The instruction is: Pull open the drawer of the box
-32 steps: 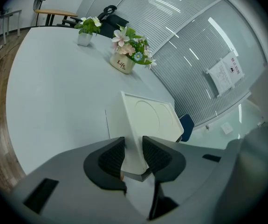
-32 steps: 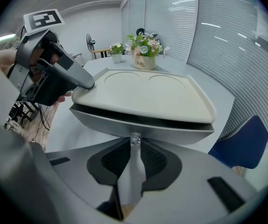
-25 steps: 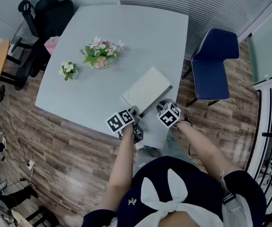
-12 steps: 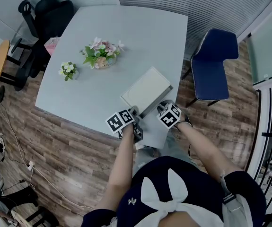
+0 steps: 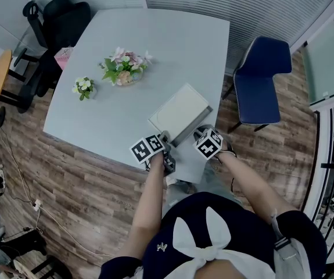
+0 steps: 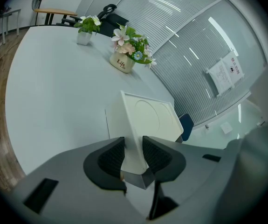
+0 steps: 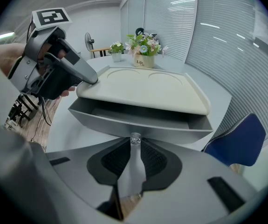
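1. Box sits by the table's near edge. Its drawer is already drawn partly out towards the person.
2. Left gripper is clamped on the box's corner, bracing it against the tabletop.
3. Right gripper is pinched narrow on the small clear knob at the drawer's front.
4. The pull looks best made straight back and level with the tabletop, in line with the drawer's run, while the left clamp stays firm so the box does not slide towards the table's edge.
5. The smooth knob may slip, so a slow, even draw seems wise, stopping before the drawer comes out over the table's edge.
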`<state>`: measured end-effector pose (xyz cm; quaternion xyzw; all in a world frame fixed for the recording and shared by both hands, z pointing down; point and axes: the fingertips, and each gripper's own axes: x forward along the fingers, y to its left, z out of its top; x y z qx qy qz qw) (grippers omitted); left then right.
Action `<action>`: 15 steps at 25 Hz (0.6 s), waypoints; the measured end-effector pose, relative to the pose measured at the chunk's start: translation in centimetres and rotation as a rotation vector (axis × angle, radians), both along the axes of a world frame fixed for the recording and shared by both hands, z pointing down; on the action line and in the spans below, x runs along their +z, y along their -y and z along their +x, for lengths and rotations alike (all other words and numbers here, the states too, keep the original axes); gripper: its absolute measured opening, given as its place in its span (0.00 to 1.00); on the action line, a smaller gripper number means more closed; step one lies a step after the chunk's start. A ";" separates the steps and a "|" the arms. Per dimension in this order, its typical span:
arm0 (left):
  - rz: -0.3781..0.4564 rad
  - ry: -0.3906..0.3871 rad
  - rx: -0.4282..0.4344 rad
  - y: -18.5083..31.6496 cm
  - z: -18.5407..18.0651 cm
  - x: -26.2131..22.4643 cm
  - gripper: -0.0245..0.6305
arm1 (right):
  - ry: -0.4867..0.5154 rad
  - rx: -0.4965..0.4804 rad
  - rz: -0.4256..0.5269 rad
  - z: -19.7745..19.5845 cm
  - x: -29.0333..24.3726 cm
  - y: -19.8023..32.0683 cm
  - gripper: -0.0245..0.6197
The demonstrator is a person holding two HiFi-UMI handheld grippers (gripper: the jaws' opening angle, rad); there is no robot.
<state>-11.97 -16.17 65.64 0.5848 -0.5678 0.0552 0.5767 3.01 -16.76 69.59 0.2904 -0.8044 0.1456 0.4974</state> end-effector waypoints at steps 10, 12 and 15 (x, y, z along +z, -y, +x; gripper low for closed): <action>0.002 0.003 -0.001 0.1 0.0 0.1 0.24 | -0.005 0.002 0.001 0.3 0.1 -0.2 0.15; 0.004 0.003 -0.001 0.0 0.0 0.0 0.24 | -0.006 0.003 0.001 0.3 0.1 -0.3 0.15; 0.006 0.003 -0.001 0.1 -0.1 0.1 0.24 | -0.007 0.004 -0.001 0.4 0.1 -0.4 0.15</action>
